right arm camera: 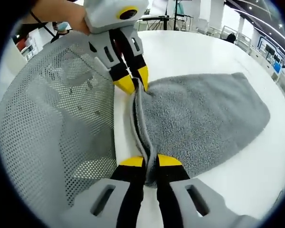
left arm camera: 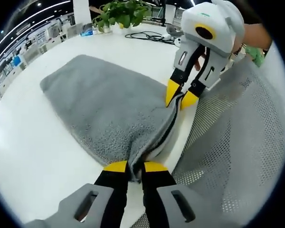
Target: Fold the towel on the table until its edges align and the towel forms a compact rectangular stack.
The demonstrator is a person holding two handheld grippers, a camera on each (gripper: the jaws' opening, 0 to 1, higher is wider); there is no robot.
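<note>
A grey towel (left arm camera: 102, 107) lies spread on the white table (left arm camera: 33, 156), its near hem bunched and lifted slightly along the table edge that borders a grey mesh chair back (left arm camera: 237, 142). Both grippers are pinching that same hem. In the left gripper view, the left gripper (left arm camera: 135, 167) has its yellow-tipped jaws drawn narrow on one end of the hem, while the right gripper (left arm camera: 181, 97) grips the other end farther along the edge, a hand behind it. The right gripper view shows the mirror case: the right gripper (right arm camera: 150, 161) clamped on the hem in the foreground, the left gripper (right arm camera: 134, 80) holding its end beyond.

The gathered hem runs as a taut ridge straight between the two sets of jaws, parallel to the table edge. The rest of the towel stretches away from that ridge toward the middle of the table, its far end rounded and flat. Neither gripper is nearer the free end; both sit on the same side. A fold would likely mean carrying this hem together across the cloth toward the far edge.

A potted plant (left arm camera: 121, 13) and a black cable (left arm camera: 147, 35) sit at the table's far edge.
</note>
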